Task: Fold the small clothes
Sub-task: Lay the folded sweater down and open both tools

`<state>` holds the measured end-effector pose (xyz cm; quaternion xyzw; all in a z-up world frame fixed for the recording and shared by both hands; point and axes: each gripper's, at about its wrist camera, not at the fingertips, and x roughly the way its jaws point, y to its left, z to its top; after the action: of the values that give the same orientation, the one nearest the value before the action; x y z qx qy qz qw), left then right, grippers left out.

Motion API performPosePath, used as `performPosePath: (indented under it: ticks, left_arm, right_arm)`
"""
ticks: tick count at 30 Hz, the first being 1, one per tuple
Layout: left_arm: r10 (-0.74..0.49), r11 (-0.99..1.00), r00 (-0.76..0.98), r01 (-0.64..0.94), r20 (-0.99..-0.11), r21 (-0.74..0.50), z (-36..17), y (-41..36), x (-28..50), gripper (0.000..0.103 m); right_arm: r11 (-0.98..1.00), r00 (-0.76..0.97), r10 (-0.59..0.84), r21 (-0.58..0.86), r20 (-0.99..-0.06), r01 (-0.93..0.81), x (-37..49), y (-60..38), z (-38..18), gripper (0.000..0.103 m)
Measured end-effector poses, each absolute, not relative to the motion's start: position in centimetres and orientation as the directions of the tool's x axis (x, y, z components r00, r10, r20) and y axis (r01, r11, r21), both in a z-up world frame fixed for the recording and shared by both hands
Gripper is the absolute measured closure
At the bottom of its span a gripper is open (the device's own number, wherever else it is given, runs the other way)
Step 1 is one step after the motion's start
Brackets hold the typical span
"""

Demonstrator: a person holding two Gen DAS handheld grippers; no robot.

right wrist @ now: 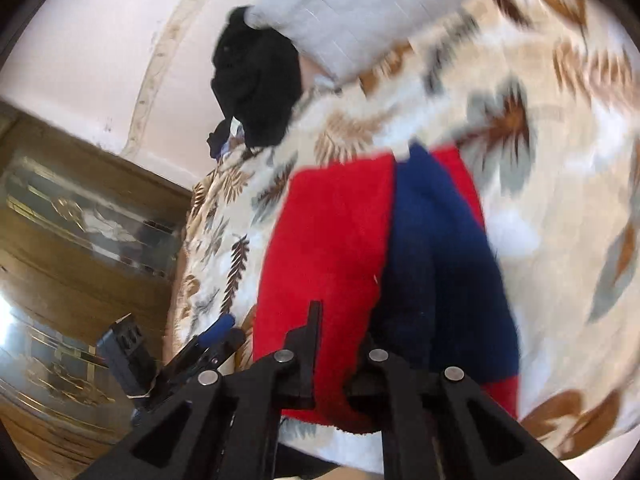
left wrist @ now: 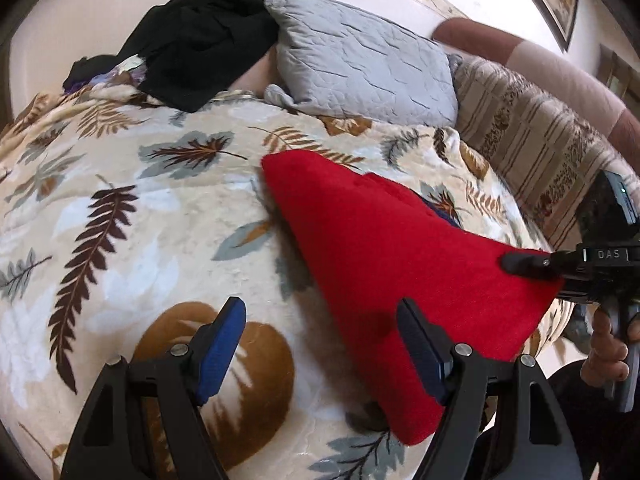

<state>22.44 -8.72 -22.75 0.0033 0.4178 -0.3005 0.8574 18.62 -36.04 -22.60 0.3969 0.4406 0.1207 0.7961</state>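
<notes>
Clearly the garment [left wrist: 384,248] is soft, light knit, lying mid-frame on the blanket [left wrist: 132,216]. My right gripper [left wrist: 520,264] pinches its lifted edge; my left gripper [left wrist: 320,344] gapes empty. I'd take corners.

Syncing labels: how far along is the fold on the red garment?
Done: the red garment lies partly doubled over on the leaf-print blanket, blue part showing. In hand: the right gripper is shut on its edge; the left gripper is open beside it. Left: finishing the fold; the black clothes look untouched.
</notes>
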Motion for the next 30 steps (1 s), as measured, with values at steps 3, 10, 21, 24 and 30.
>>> performPosePath:
  ticks: [3,10,21,24,30]
  left_arm:
    - [-0.501,0.818,0.465,0.529,-0.729,-0.225,-23.1,-9.4,22.4,0.025]
    - [-0.503,0.823,0.465,0.517,-0.729,-0.238,-23.2,-8.7,22.7,0.025]
    - [-0.508,0.814,0.482,0.54,-0.714,-0.214,-22.6,-9.2,22.2,0.025]
    - [-0.503,0.821,0.488,0.527,-0.714,-0.218,-22.6,-8.7,22.4,0.025]
    - [-0.506,0.832,0.501,0.497,-0.702,-0.246,-22.4,-7.8,22.8,0.025]
  right_arm:
    - [0.659,0.553,0.551,0.732,-0.626,0.172,18.9,-36.4,-22.7,0.092]
    - [0.631,0.596,0.526,0.748,-0.607,0.205,18.1,-38.0,-22.5,0.015]
    - [0.531,0.461,0.688,0.822,-0.561,0.208,22.0,-33.5,-25.5,0.043]
    - [0.521,0.49,0.689,0.835,-0.534,0.177,22.6,-32.5,-24.9,0.087]
    - [0.611,0.606,0.587,0.785,-0.536,0.102,20.8,-32.3,-20.9,0.092]
